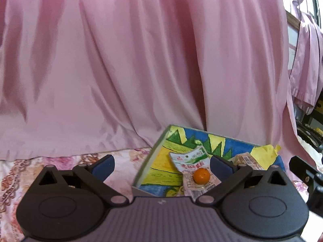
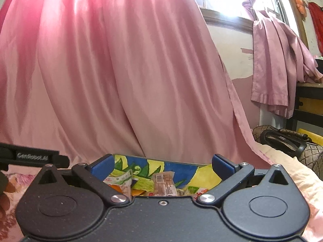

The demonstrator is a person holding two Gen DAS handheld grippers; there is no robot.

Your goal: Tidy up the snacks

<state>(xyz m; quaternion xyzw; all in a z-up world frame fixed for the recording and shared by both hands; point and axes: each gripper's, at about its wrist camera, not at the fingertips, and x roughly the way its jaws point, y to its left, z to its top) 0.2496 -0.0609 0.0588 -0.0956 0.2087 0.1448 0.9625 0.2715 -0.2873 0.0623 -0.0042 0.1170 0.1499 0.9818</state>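
A painted box [image 1: 159, 147] with blue, green and yellow inside walls sits on the floral bedspread. In it lie a white snack packet [image 1: 189, 161], a small orange [image 1: 201, 175] resting on it, and a brown barcode packet [image 1: 247, 161]. My left gripper [image 1: 162, 165] is open and empty, just before the box. In the right wrist view the same box [image 2: 175, 166] holds the brown packet [image 2: 163, 183] and a green-white packet [image 2: 121, 178]. My right gripper [image 2: 162, 166] is open and empty above the box's near side.
A pink satin curtain [image 1: 131, 60] hangs close behind the box. The floral bedspread [image 1: 40, 161] spreads to the left. A dark patterned bag [image 2: 286, 141] lies at the right. The other gripper's black body [image 1: 306, 177] shows at the right edge.
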